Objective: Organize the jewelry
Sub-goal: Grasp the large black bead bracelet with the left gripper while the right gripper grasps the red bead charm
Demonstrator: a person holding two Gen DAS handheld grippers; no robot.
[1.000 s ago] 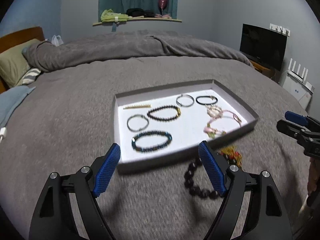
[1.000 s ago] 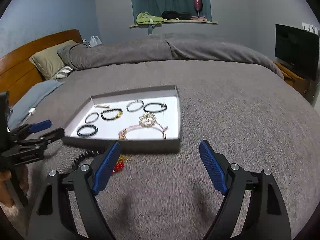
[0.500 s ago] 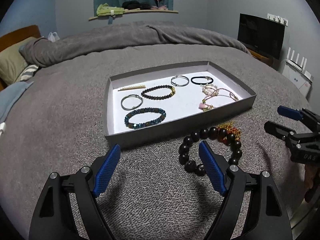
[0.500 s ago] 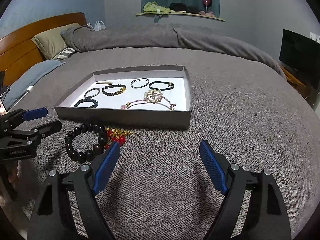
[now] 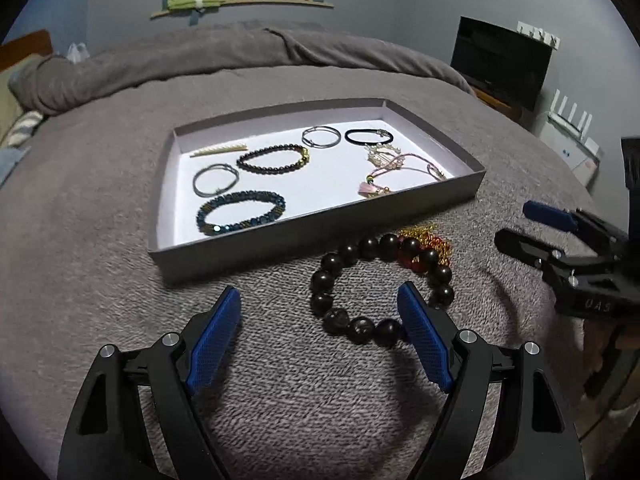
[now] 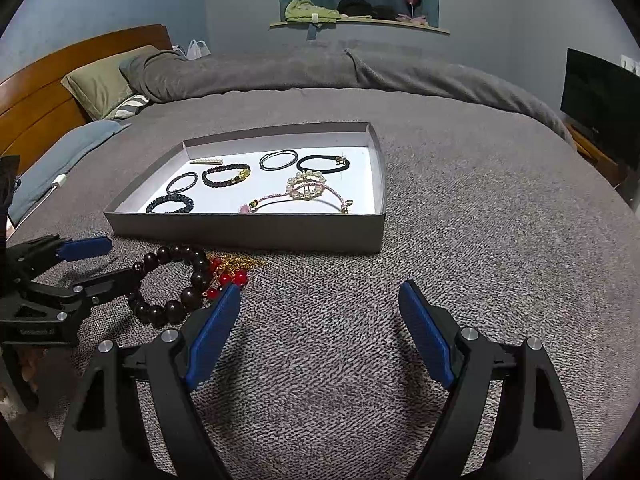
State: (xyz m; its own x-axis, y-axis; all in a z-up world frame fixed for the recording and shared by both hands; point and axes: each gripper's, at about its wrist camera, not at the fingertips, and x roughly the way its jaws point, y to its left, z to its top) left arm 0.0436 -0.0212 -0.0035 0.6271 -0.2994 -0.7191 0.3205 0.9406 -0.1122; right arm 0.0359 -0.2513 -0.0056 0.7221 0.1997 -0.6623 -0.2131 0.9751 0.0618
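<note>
Both my tongs are spread wide and holding nothing. Left tongs (image 5: pixel 320 320) hang low over the grey knit bed cover (image 5: pixel 100 200), with the big dark round-bead wooden bracelet (image 5: pixel 340 318) lying right in front of them; its near arc sits just beside my right-hand blue pad (image 5: pixel 424 344). Right tongs (image 6: pixel 320 320) are over bare cover, off to the side of the pile.

Where things are: the shallow grey cardboard tray with white floor (image 5: pixel 304 236) already holds the smaller bracelets and hair ties. Still outside it, just in front of its near wall, are the dark bracelet and a tangle of gold chain with red beads (image 5: pixel 432 240). The bracelet's far side overlaps that tangle.

Step in hand, as I read it: grab the dark bracelet with the left.

How to do it clean:
- Shift left tongs slightly right so one bead on the near arc sits between the pads, not outside them.
- Pinch across one bead or the cord between two. Round beads will likely roll out of a shallow bite, so go deep.
- Take the near arc, away from the chain, so the tangle doesn't come up too.
- Lift straight, clear the tray wall, and drop in the open white patch near the front middle.
- Keep the right tongs clear, or use them to pin the chain.
</note>
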